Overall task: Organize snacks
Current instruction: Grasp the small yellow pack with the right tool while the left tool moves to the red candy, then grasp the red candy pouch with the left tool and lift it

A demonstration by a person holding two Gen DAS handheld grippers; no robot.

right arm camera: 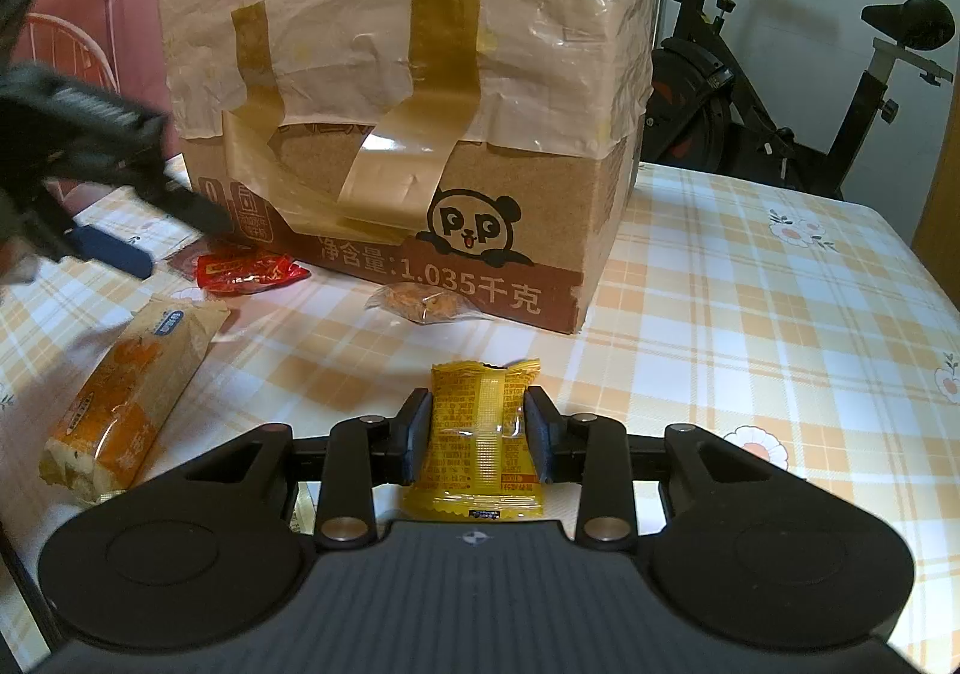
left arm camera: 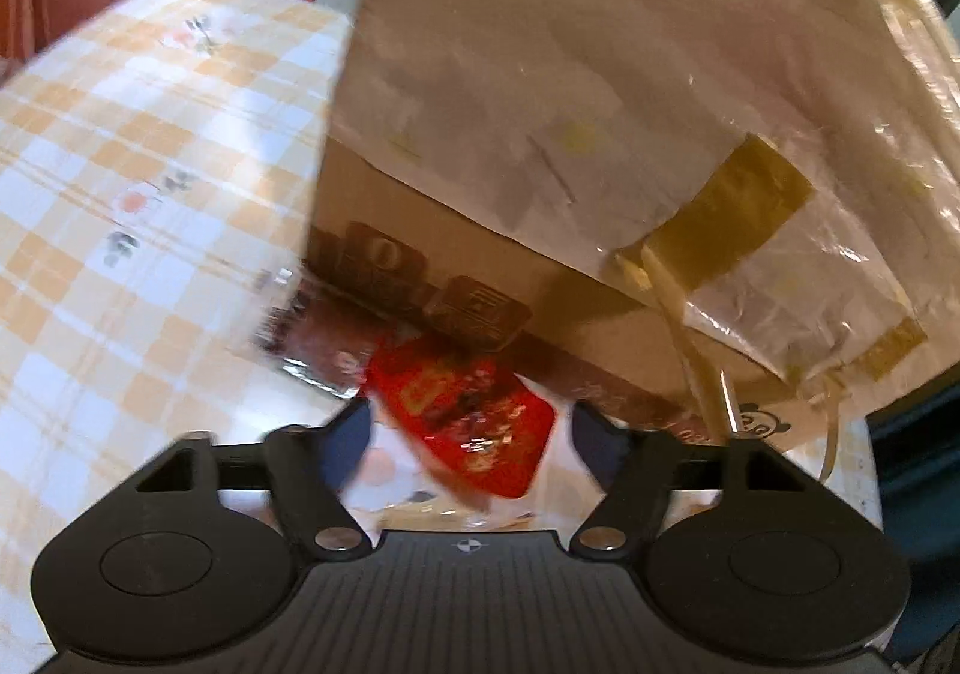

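My right gripper is shut on a yellow snack packet, held just above the checked tablecloth. In the left wrist view my left gripper stands open over a red snack packet, which lies between the fingers without the pads pressing on it. The same red packet lies against the foot of a big taped cardboard box, with the left gripper coming in from the left. The left wrist view is blurred.
A long orange snack bar lies at the left. A clear-wrapped round pastry sits by the box front. A brown foil packet lies beside the red one. An exercise bike stands behind the table.
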